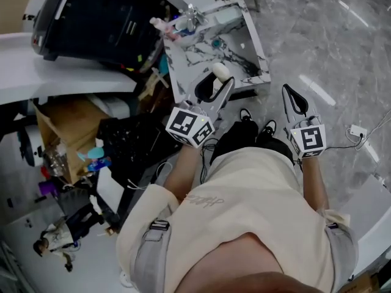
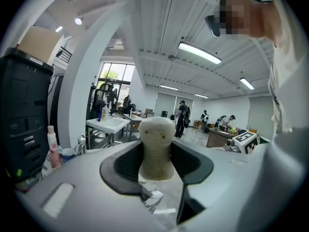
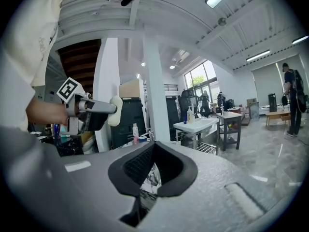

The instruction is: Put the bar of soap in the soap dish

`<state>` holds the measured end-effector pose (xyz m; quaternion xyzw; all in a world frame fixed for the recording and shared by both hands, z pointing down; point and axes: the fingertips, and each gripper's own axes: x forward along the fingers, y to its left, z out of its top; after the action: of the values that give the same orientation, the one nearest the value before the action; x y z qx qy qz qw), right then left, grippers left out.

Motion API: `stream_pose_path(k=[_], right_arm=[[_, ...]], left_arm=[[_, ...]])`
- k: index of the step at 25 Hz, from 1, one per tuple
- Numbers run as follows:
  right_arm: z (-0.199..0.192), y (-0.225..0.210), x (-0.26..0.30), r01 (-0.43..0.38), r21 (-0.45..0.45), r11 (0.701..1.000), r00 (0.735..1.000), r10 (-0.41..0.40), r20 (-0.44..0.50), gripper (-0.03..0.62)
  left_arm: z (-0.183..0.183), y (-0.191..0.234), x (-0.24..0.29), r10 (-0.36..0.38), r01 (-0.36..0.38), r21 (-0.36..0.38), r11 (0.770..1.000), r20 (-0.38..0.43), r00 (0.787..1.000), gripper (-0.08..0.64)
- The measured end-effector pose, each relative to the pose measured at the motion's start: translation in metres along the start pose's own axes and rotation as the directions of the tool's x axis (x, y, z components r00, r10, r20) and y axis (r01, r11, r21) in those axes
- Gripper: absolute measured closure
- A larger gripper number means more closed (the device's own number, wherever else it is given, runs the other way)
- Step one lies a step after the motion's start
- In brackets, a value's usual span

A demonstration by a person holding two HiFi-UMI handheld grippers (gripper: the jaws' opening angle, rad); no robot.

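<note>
The pick-up half of the job looks done. The left tongs (image 1: 220,83) are closed on the bar of soap (image 2: 156,148), a pale, rounded bar clamped by its lower part between the two black pads. Its upper end stands clear above them. From the head view the soap hangs in the air at the near edge of the marble table (image 1: 247,49), off the surface and not resting on anything.

The right tongs (image 1: 291,94) are held out to the right over the floor, well apart from the table. Their jaws are together with nothing between them, so they have no part in the work at present.

What is left is the placing itself. At the far end of the table there is a tap (image 1: 192,16) with a few small bottles beside it. A small blue thing lies on the marble nearer the middle. I cannot make out for certain which item, if any, is the soap dish. The soap has yet to be carried over the dish, lowered in and let go, so I would judge the task to be about half done.
</note>
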<state>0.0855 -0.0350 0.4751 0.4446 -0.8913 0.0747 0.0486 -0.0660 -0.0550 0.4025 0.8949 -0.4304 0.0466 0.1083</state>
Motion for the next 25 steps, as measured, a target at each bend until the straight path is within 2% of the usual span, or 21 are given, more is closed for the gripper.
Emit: stream_pose_path(k=[6,10,16,21,25], right_arm=[[0.008,-0.011,0.011,0.043,-0.011,0.999,0.999,-0.043,-0.020,0.598],[0.029,-0.029,0.022,0.090,-0.032,0.995,0.996,-0.090,-0.021,0.598],[0.062,-0.030,0.057,0.105,-0.106,0.989,0.994,-0.106,-0.002,0.598],[0.066,-0.036,0.079,0.131,-0.172,0.976,0.991,-0.135,-0.015,0.598],[0.067,-0.046,0.089,0.166,-0.153,0.974,0.985,-0.171,-0.022,0.598]], left_arm=[[-0.009,0.031,0.020,-0.007,0.007,-0.002,1.000,-0.021,1.000,0.357],[0.010,0.047,0.042,-0.045,0.045,-0.029,0.999,0.027,0.999,0.357],[0.022,0.080,0.066,-0.081,0.085,-0.065,0.994,0.070,0.994,0.357],[0.019,0.107,0.084,-0.102,0.108,-0.074,0.991,0.073,0.992,0.357],[0.020,0.125,0.097,-0.108,0.113,-0.074,0.991,0.067,0.992,0.357]])
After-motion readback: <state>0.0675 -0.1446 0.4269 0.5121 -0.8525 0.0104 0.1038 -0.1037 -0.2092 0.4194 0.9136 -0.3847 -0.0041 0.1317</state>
